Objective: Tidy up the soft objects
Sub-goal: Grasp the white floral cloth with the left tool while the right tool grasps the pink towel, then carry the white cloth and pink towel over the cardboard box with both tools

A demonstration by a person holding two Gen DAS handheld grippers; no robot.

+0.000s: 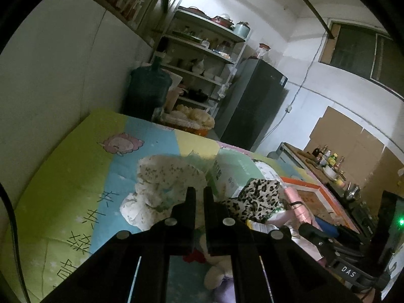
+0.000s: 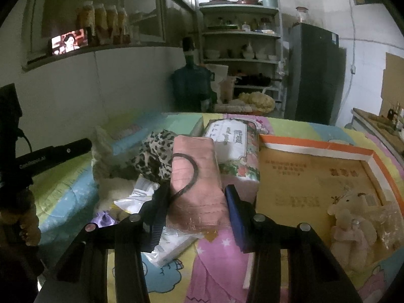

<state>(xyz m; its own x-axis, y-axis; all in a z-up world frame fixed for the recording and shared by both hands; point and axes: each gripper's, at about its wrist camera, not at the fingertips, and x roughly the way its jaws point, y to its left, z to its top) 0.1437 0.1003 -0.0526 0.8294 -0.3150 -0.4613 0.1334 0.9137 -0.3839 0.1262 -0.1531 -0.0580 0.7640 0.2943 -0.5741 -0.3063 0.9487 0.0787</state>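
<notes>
pink folded cloth (image 2: 195, 176) lay between my right gripper (image 2: 197, 202) jaws, which looked pressed on it for a lift | left gripper (image 1: 199, 194) was pinched together, nothing visibly caught, over white plush (image 1: 217, 265) | orange-rimmed box (image 2: 328, 149) sat just right, probably the drop spot

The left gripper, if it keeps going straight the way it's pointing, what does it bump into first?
Probably the crumpled white speckled cloth lying on the bed just past the left gripper. Its jaws are shut. The green box sits slightly to the right; depth is hard to judge.
</notes>
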